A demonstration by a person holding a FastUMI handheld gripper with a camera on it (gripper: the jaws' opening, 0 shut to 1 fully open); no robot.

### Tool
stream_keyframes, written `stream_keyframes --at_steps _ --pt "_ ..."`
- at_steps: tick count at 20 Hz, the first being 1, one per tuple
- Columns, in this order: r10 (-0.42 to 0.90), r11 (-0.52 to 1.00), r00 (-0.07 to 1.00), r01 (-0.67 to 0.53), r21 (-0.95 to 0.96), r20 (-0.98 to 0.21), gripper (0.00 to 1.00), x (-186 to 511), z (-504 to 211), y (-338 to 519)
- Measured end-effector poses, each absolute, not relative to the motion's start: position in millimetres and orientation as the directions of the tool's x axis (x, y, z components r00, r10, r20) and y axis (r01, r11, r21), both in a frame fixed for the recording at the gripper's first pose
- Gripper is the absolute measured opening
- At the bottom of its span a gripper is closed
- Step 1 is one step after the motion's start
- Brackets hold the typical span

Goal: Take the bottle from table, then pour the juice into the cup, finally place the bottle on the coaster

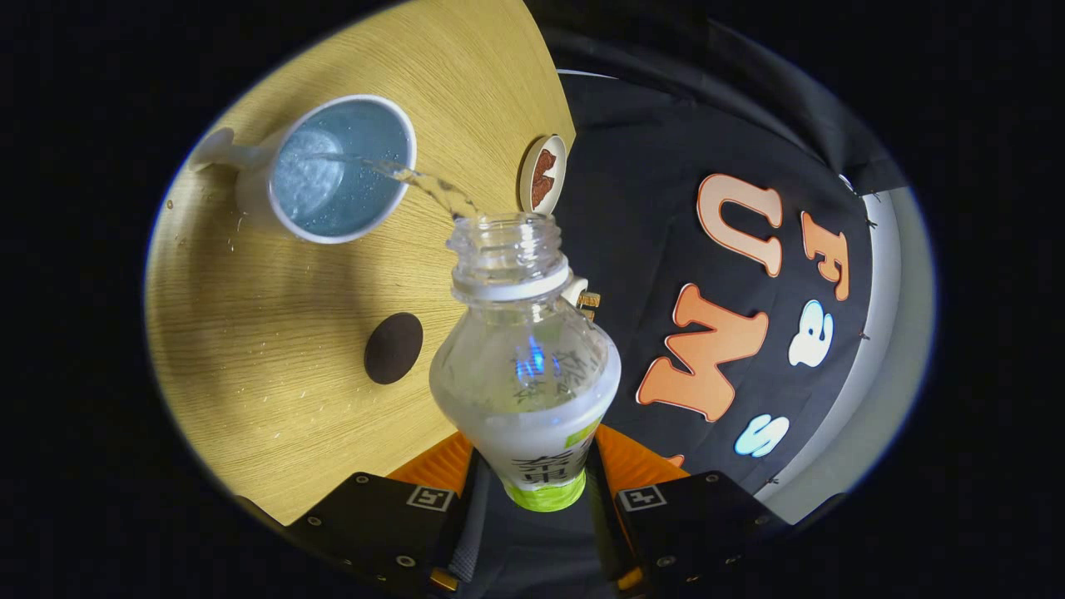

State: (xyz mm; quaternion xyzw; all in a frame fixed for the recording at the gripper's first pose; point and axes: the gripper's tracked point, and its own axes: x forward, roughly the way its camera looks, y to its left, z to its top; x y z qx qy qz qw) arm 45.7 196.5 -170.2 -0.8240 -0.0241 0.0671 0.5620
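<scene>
Pouring under way: bottle (pixel 524 366) already lifted off the counter (pixel 250 349), tipped toward the cup (pixel 337 170), clear stream arcing from the open mouth toward eleven o'clock and landing inside the white rim. Cup already holding liquid, bubbles on the surface, handle pointing off at nine o'clock. Drops scattered on the wood around the cup, so some splash, by the look of it.

Done so far, judging from this: the pick-up, and a good part of the pour. Bottle body looks mostly drained, only a film clouding the inside. Left to do: finish the pour, tip back upright, set the bottle down on the coaster. Likely candidate for that is the dark round disc (pixel 393 348) at nine o'clock from the bottle, lying flat and bare; a second small round piece (pixel 542 173) sits at the counter edge, twelve o'clock from the bottle mouth, so which is the coaster cannot be told for certain.

Gripper (pixel 528 491): jaws partly spread, pinching the bottle's lower body from both sides, label end held between them.
</scene>
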Motion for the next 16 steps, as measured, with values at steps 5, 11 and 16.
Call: stream_keyframes --at_steps 5,11,16 --pt "0.120 -0.386 0.989 -0.030 -0.922 -0.082 0.57 46.3 -168.7 197.1" --pt "0.127 -0.408 0.989 -0.016 -0.913 -0.074 0.57 47.2 -165.1 199.0" --pt "0.142 -0.431 0.987 -0.007 -0.902 -0.075 0.57 45.6 -163.4 205.0"
